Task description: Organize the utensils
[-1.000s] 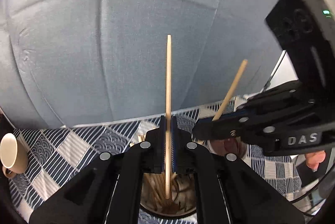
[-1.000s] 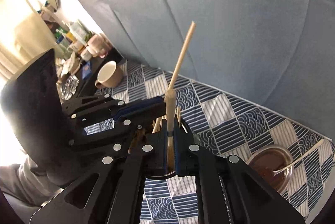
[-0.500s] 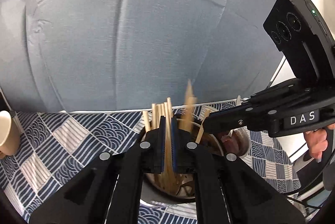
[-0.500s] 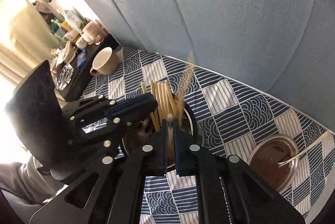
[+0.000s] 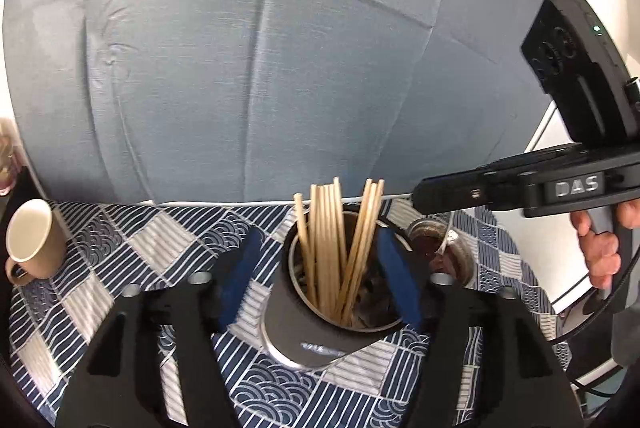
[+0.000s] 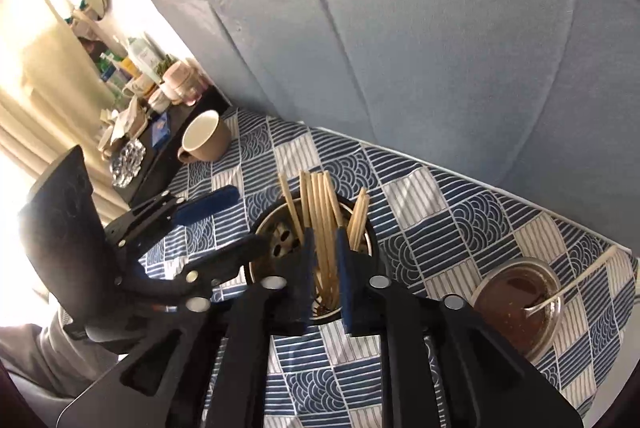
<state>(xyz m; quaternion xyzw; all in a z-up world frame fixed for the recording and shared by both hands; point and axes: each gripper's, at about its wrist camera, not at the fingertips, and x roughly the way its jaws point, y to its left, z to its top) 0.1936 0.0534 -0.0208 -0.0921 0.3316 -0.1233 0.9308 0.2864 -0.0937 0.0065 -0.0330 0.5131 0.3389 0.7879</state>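
Several wooden chopsticks (image 5: 334, 244) stand in a round metal holder (image 5: 320, 332) on the blue patterned cloth (image 5: 120, 268). My left gripper (image 5: 320, 268) hovers over the holder; its jaws are opening wide to either side of the rim and grip nothing. In the right wrist view the same chopsticks (image 6: 316, 211) lean in the holder (image 6: 272, 224). My right gripper (image 6: 326, 264) is just above the rim. Its jaws are opening, and the sticks show in the narrow gap without the pads pressing them. The left gripper (image 6: 250, 220) reaches in from the left, the right gripper (image 5: 420, 193) from the right.
A beige mug (image 6: 206, 137) lies at the cloth's far left corner. A small bowl of brown sauce with a spoon (image 6: 520, 304) sits right of the holder. A grey-blue cushion (image 5: 280, 67) rises behind. A cluttered dark side table (image 6: 140, 115) stands to the left.
Each gripper was shut on one chopstick held upright over the holder. Both sticks dropped in among the others, and both sets of jaws have parted, the left far wider.
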